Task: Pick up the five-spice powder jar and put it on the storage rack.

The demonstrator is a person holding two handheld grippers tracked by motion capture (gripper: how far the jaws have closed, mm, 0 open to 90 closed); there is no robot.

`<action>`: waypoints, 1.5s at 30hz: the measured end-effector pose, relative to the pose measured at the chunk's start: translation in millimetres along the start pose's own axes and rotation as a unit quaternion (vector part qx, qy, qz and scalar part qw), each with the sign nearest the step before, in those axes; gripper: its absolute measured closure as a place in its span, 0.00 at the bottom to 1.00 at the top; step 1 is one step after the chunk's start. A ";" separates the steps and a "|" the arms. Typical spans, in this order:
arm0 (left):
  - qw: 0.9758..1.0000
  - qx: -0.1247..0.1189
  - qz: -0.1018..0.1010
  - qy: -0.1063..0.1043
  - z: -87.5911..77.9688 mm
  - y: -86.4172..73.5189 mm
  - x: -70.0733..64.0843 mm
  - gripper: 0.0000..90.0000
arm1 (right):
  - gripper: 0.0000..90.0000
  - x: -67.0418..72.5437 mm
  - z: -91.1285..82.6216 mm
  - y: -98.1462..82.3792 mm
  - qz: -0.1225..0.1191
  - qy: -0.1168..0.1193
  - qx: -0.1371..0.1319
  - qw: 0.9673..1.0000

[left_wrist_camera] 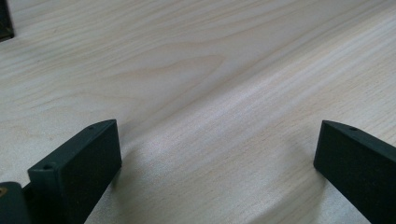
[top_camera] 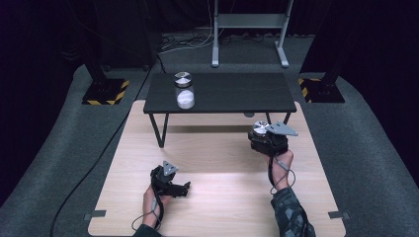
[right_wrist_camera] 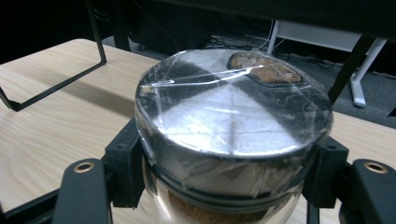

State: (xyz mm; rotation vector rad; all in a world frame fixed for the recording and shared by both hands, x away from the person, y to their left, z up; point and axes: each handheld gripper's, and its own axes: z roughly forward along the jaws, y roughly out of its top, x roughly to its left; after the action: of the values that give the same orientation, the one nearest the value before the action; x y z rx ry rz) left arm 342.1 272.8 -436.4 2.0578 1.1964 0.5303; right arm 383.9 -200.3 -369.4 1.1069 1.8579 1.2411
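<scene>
Two jaws of the right claw (right_wrist_camera: 231, 179) clamp a foil-lidded jar (right_wrist_camera: 233, 121) between them, above the wooden surface (top_camera: 217, 163); left claw (left_wrist_camera: 217, 158) gapes wide, nothing between its jaws

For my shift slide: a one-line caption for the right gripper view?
Right gripper fingers clamp a taped, metal-lidded jar of brown powder above the wooden table.

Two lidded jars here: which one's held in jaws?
The brown-filled jar, clamped in the right gripper over the light wooden table. The white-filled jar stands free on the black table.
</scene>
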 end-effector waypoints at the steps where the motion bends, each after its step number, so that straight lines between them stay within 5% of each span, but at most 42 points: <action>1: 1.000 0.000 0.000 0.000 0.0 -0.1 0.0 0.01 | 0.33 -0.1 -0.7 1.0 -0.002 -0.001 -0.001 1.000; 17: 1.000 0.000 0.000 0.000 0.0 0.1 0.0 0.01 | 0.33 -10.7 -9.8 20.8 -0.001 0.006 -0.006 1.000; 45: 1.000 0.000 0.000 0.000 0.0 0.1 0.1 0.01 | 0.33 -8.1 -20.8 45.5 -0.028 0.003 -0.016 0.999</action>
State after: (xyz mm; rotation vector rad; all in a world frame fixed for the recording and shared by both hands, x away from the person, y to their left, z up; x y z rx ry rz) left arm 342.2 272.8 -436.4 2.0578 1.1970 0.5289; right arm 383.2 -206.7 -319.2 1.0272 1.8547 1.2403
